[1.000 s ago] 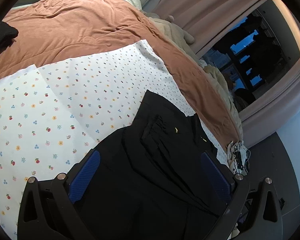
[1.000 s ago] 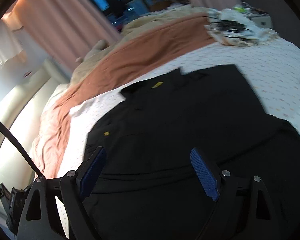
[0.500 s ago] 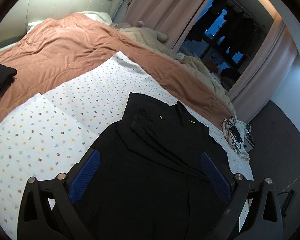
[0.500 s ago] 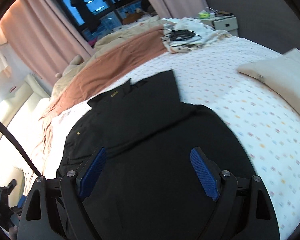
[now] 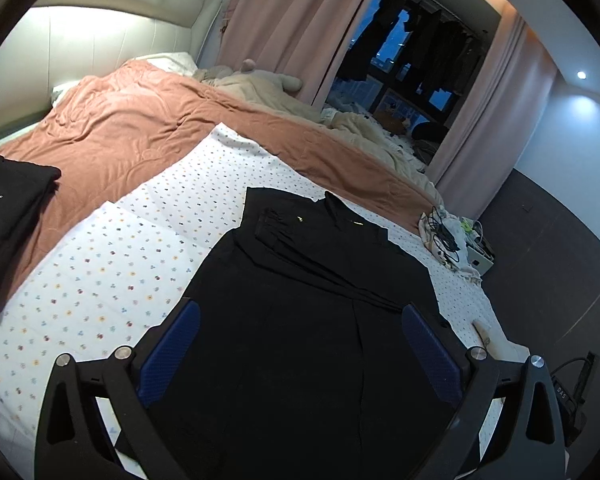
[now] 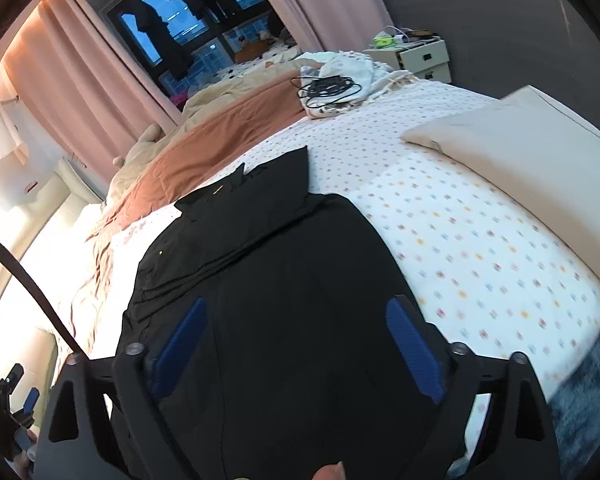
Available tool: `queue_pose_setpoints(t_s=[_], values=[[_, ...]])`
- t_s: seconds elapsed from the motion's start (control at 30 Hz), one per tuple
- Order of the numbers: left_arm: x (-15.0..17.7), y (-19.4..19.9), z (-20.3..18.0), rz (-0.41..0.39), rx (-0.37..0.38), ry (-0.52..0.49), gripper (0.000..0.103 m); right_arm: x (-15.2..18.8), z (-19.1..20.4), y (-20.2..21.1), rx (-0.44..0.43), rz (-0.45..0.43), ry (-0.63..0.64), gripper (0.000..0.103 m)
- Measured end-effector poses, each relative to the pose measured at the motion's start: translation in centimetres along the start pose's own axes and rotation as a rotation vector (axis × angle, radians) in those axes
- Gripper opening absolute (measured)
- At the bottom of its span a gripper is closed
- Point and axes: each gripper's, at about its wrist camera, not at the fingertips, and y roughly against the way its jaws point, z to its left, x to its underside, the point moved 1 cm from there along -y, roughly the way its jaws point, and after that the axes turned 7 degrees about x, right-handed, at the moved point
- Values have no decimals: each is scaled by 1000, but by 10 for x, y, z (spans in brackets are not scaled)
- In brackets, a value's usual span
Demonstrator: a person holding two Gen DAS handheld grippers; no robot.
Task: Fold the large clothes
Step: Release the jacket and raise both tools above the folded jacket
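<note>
A black shirt [image 5: 300, 300] is spread on the dotted bedsheet [image 5: 100, 264], collar toward 12 o'clock, with a sleeve apparently laid across its chest; the body is judged not yet folded. A folded dark garment [image 5: 8, 200] lies at 9 o'clock. The left gripper [image 5: 300, 356] and right gripper [image 6: 296, 348] are held above the hem, jaws spread wide, nothing clamped.
</note>
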Motion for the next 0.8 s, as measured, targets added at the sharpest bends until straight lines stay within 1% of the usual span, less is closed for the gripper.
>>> queue_pose_setpoints(t_s=[0.07,0.1,0.23,0.3,0.37,0.43,0.5,0.57,0.7,0.73,0.8], values=[[4,17,-1,-6,0,-1,103,8,-10,14,-15,-3,-12,96],[6,24,-1,-10,2,-1,103,12,-15,22,-16,-13,-16,103],[17,57,-2,-30,15,-22,103,27,-36,49,-19,-54,-32,103],[23,67,-2,-23,16,-30,103,36,-46,62,-4,-81,-24,103],[29,76,2,-14,10,-25,103,42,-53,69,6,-90,-10,103],[35,83,7,-12,18,-12,103,51,-60,78,13,-91,2,103],[42,90,14,-5,15,7,103,57,-66,82,22,-82,14,103],[49,92,20,5,10,20,103,62,-72,84,10,-56,17,103],[69,98,35,26,-5,46,103,73,-82,90,14,-3,17,103],[74,100,41,29,-4,56,103,76,-86,92,0,8,11,103],[85,104,52,30,9,85,103,83,-94,97,-48,3,-5,103]])
